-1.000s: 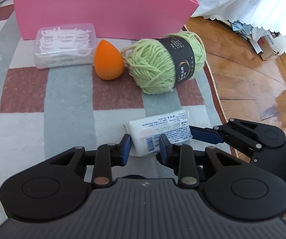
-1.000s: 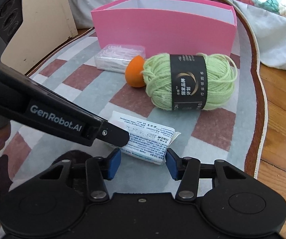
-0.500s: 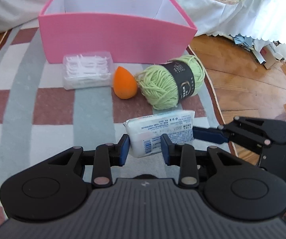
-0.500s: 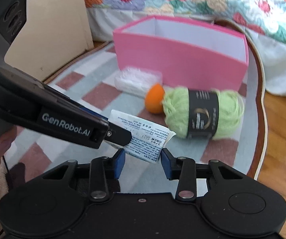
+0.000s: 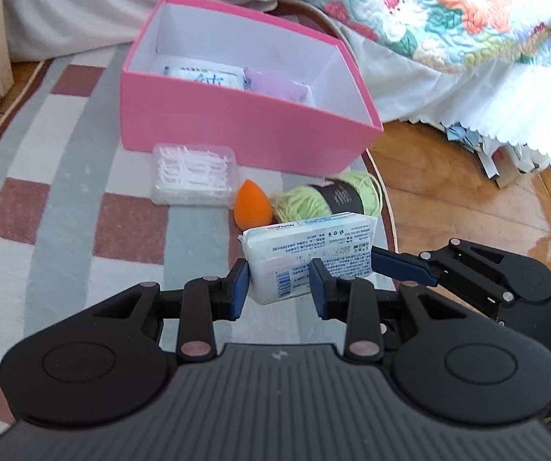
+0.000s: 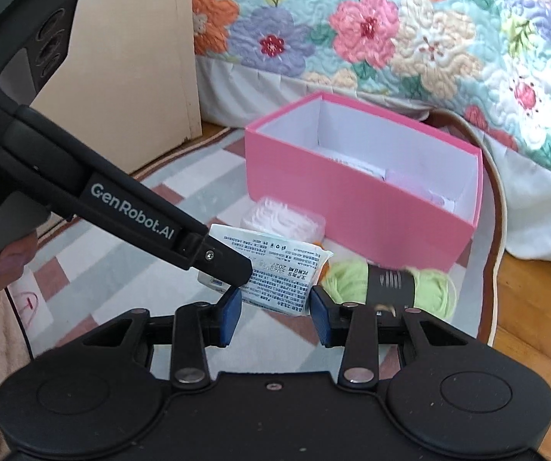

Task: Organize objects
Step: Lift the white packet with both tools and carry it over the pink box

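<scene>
Currently left gripper (image 5: pixel 278 287) and right gripper (image 6: pixel 275 314) both clamp the white printed tissue pack (image 5: pixel 310 255); uneven pull could tear it before the far pink cardboard box (image 5: pixel 237 126).

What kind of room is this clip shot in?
Most likely a bedroom floor: a floral quilt hangs over a bed edge, with a checked rug on wooden floorboards beside it.
</scene>
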Motion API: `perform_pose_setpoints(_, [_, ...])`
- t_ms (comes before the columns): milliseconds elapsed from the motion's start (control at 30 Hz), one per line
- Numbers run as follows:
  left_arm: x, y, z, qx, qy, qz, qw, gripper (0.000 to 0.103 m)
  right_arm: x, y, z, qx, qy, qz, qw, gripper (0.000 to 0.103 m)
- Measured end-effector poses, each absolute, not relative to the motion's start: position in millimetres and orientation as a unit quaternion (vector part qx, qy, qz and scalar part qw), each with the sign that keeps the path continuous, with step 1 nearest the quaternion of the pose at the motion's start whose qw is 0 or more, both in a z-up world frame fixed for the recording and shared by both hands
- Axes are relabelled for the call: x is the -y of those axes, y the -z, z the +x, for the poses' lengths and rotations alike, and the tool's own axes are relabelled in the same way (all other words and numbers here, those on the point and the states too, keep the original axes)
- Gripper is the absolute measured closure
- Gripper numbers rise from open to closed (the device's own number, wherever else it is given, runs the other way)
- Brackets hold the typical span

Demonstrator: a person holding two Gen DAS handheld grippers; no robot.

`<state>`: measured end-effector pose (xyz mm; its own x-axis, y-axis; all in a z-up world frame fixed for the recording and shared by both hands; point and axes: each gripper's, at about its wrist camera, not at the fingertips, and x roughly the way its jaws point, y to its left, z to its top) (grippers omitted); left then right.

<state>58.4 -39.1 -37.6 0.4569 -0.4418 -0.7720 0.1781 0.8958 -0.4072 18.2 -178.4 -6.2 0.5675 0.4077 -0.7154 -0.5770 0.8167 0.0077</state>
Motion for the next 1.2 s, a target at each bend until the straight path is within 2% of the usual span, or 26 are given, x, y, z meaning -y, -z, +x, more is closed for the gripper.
perform_pose_setpoints(667, [22, -37, 116, -0.481, 0.180, -0.114, 0.850, 0.072, 167, -48, 70, -0.347, -0.293, -0.094, 0.886, 0.056])
perform_pose_setpoints(867, [28, -49, 143, -0.489, 0.167, -0.092, 0.851, 0.072, 165, -53, 95, -0.341, -0.297, -0.084, 0.888, 0.056])
perform_pose_setpoints(1067, [41, -48, 178, -0.495, 0.161, -0.063, 0.851, 0.070, 178, -50, 131, -0.364, -0.287, -0.019, 0.886, 0.056])
perform_pose_setpoints(1200, [41, -47, 208, -0.504, 0.169, -0.074, 0.844, 0.070, 180, -50, 158, -0.371, -0.274, -0.011, 0.887, 0.056])
